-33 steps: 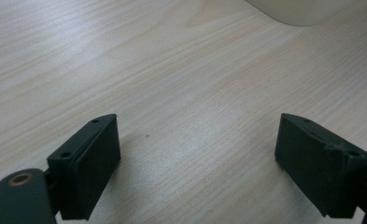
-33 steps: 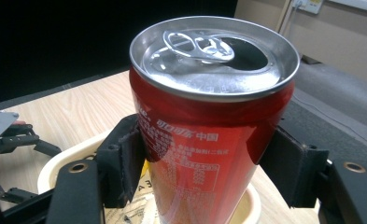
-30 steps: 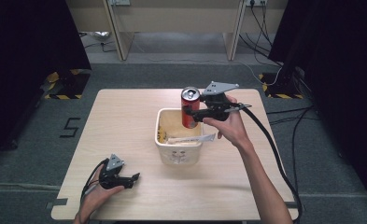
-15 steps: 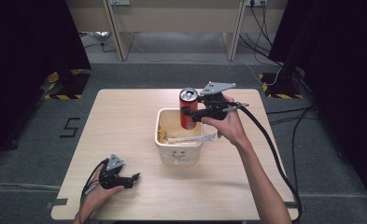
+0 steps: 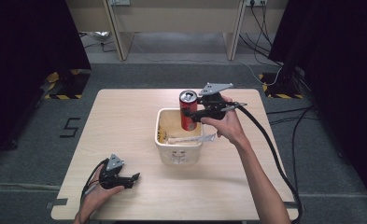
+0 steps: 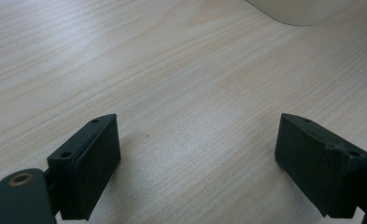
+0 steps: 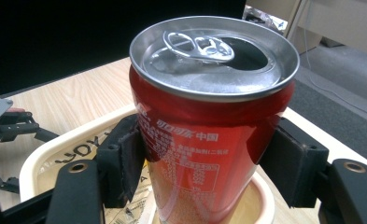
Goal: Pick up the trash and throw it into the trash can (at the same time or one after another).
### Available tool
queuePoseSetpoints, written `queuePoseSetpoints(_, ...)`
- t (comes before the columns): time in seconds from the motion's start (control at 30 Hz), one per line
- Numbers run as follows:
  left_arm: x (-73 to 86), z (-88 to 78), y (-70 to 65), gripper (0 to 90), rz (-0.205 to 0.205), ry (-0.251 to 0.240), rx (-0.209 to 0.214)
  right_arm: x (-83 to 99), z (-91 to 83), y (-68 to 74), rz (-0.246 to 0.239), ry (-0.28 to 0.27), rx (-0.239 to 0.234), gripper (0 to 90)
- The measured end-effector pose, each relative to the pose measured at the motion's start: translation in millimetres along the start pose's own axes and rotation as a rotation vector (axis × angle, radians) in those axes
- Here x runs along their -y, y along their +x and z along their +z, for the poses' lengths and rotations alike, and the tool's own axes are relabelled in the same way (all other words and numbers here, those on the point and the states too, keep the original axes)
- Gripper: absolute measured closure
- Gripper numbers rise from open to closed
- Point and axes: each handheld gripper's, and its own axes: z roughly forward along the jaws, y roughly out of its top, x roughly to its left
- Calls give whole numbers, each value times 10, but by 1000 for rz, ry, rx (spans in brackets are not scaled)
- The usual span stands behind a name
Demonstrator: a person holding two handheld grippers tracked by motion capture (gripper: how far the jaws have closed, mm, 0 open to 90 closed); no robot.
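the right claw grips the red can upright over the far side of the tub. keep it level and lower it straight, clear of the rim. the left claw, near the tub, rests open.

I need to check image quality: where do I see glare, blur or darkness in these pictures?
High view: dark curtains at both sides, table evenly lit. Left gripper view: soft glare on the wood, the near jaws slightly blurred. Right gripper view: bright reflections on the red can lid, black background at upper left, near jaws soft.
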Motion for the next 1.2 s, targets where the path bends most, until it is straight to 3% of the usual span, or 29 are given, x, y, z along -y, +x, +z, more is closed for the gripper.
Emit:
queuePoseSetpoints(0.27, 2, 3, 1, 134, 1, -4, 0, 52, 57, -31, 6, 23, -21, 332)
queuePoseSetpoints(0.37, 0, -1, 1, 134, 2, 1, 1, 72, 73, -46, 18, 26, -24, 217)
queuePoseSetpoints(0.47, 0, -1, 1, 134, 2, 1, 1, 85, 53, -64, 16, 15, -25, 209)
queuePoseSetpoints(0.73, 0, -1, 1, 133, 2, 1, 1, 80, -111, -147, 33, -19, 4, 212)
queuePoseSetpoints(1.2, 0, -1, 1, 133, 3, 1, 1, 49, -289, -197, 17, -35, 63, 212)
